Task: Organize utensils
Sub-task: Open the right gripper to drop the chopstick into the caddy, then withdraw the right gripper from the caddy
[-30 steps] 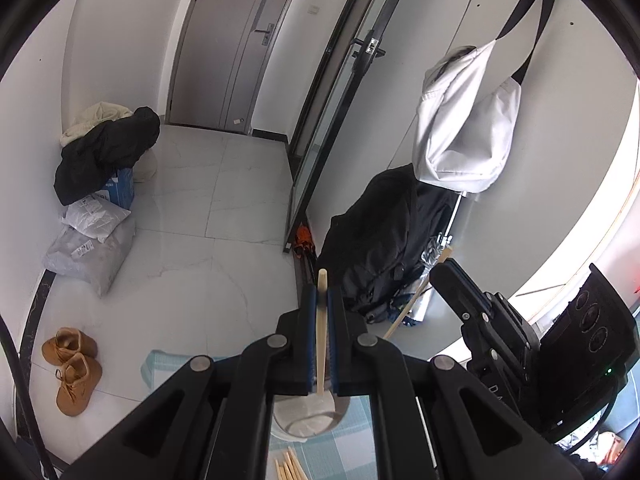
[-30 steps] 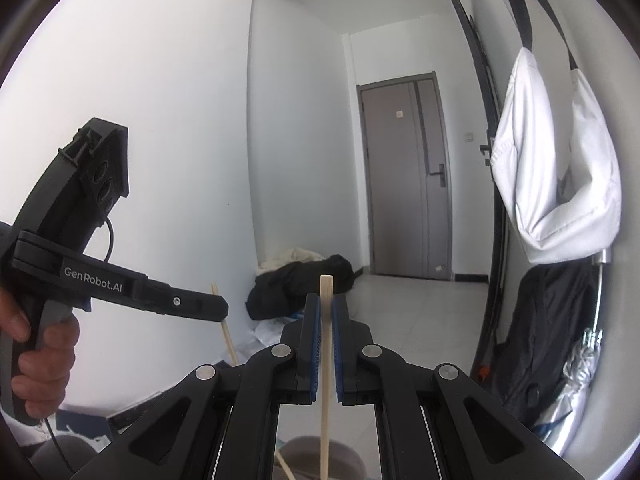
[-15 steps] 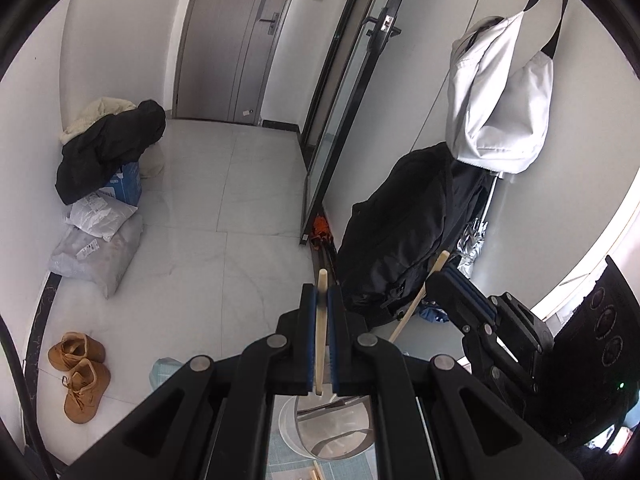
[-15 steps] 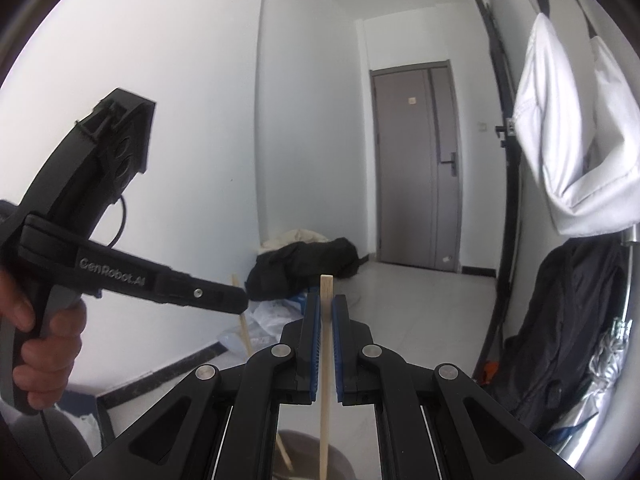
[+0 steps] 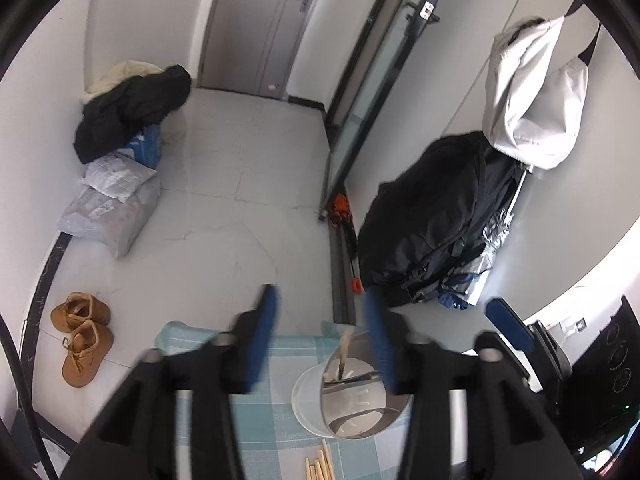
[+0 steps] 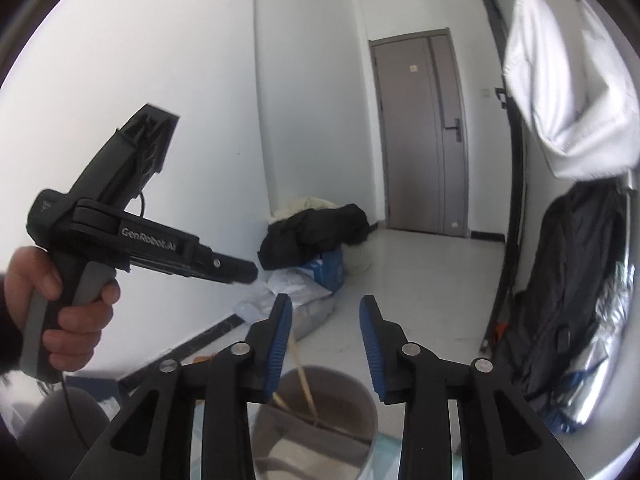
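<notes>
Left gripper [image 5: 320,332] and right gripper [image 6: 324,336], jaws just parted and empty, above a metal cup [image 6: 320,424] holding two upright wooden chopsticks [image 6: 304,384]

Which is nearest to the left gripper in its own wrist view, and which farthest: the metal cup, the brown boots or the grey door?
1. Metal cup: just below the left gripper, on the checked cloth.
2. Brown boots: on the floor, lower left.
3. Grey door: at the far end of the hallway.

Blk claw [image 6: 324,340], blue pads [image 6: 280,340], silver screws.
</notes>
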Demonstrator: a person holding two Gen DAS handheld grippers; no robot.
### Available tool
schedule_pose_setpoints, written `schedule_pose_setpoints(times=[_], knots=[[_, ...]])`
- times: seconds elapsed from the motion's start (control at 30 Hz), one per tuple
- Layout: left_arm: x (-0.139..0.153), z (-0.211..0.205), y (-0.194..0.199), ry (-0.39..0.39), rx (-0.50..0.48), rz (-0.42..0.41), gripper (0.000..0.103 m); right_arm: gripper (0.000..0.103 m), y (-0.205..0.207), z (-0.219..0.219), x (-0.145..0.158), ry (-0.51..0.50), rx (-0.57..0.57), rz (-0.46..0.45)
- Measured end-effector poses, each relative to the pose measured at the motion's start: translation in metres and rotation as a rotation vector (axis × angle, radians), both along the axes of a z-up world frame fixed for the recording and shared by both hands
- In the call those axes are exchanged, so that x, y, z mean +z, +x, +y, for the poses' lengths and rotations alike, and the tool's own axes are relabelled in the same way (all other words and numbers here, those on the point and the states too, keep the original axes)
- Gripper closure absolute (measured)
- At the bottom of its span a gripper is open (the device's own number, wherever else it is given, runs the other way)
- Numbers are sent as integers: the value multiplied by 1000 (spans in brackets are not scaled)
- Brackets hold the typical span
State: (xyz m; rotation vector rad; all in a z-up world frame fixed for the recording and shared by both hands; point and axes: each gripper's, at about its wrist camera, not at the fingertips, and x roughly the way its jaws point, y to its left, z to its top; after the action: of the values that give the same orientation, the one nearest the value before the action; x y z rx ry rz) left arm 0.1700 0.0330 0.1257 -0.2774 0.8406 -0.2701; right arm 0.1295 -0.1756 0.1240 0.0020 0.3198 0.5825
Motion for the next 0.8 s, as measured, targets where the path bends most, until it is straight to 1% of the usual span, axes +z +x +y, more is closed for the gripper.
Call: schedule_pose_setpoints(times=[0.03, 0.07, 0.1, 0.17, 0.23, 0.3, 0.37, 0.4, 0.47, 0.5, 0.57, 0.7, 0.8], knots=[[4, 2, -6, 13, 23, -22, 45, 61, -8, -5, 1, 7, -20, 10], [6, 4, -10, 29, 40, -38, 42, 58, -13, -6, 1, 15, -25, 16], [9, 5, -17, 49, 57, -52, 41, 56, -22, -11, 1, 33, -32, 18], [11, 5, -23, 72, 75, -60, 39, 46, -36, -15, 3, 46, -53, 19], [14, 1, -32, 96, 88, -70, 39, 40, -51, -21, 5, 72, -77, 17], [18, -3, -43, 118, 96, -90, 38, 37, -59, -25, 7, 87, -85, 21], [20, -6, -51, 135, 102, -107, 30, 31, -70, -27, 10, 97, -96, 25], [21, -8, -57, 143, 106, -115, 28, 29, -77, -28, 12, 107, -96, 23], [23, -12, -67, 147, 107, -131, 28, 22, -89, -32, 16, 119, -102, 18], [24, -13, -72, 144, 99, -137, 28, 20, -95, -33, 17, 125, -105, 15], [23, -14, -81, 151, 102, -143, 28, 12, -106, -35, 19, 136, -111, 10], [18, -17, -97, 147, 103, -148, 28, 7, -122, -33, 20, 133, -138, -9], [9, -22, -112, 163, 108, -159, 28, 3, -142, -29, 17, 76, -175, -56]])
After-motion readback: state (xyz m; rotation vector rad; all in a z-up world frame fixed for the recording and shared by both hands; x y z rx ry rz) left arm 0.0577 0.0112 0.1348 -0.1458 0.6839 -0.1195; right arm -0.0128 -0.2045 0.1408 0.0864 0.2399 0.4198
